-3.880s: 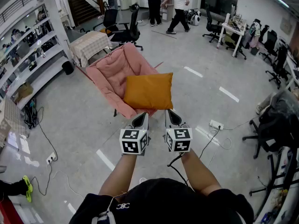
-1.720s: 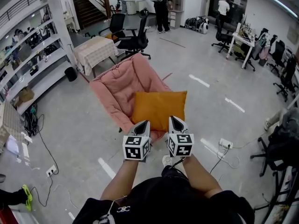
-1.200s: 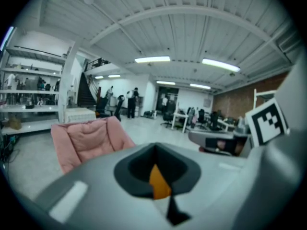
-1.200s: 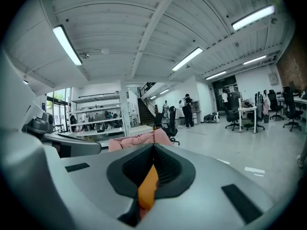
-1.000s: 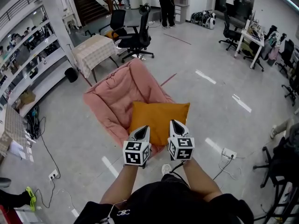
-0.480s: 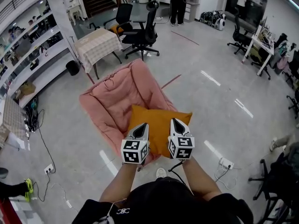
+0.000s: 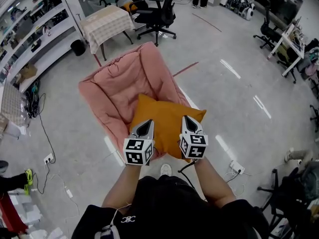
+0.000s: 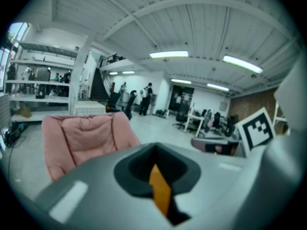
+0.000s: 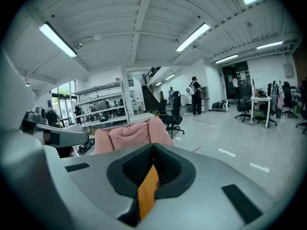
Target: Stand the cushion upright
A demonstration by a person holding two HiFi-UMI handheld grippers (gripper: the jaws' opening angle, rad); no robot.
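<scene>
An orange cushion [image 7: 164, 121] hangs over the front of a pink padded chair [image 7: 119, 78], its far part over the seat. My left gripper [image 7: 145, 126] is shut on the cushion's near left edge and my right gripper [image 7: 187, 121] is shut on its near right edge. In the left gripper view a strip of orange cushion [image 8: 159, 190] shows pinched between closed jaws, with the pink chair [image 8: 81, 135] behind. The right gripper view shows the same pinched cushion [image 9: 147, 190] and the chair [image 9: 127, 135] beyond. Whether the cushion rests on the seat I cannot tell.
A table with a checked cloth [image 7: 107, 21] and a black office chair [image 7: 159, 9] stand behind the pink chair. Shelving [image 7: 35, 29] lines the left. Cables [image 7: 42, 133] and a power strip [image 7: 234, 167] lie on the floor. A shoe [image 7: 165, 170] shows below the cushion.
Both grippers have carried the cushion forward and down, from in front of the pink chair to over its seat. Both stayed shut on it the whole time.
</scene>
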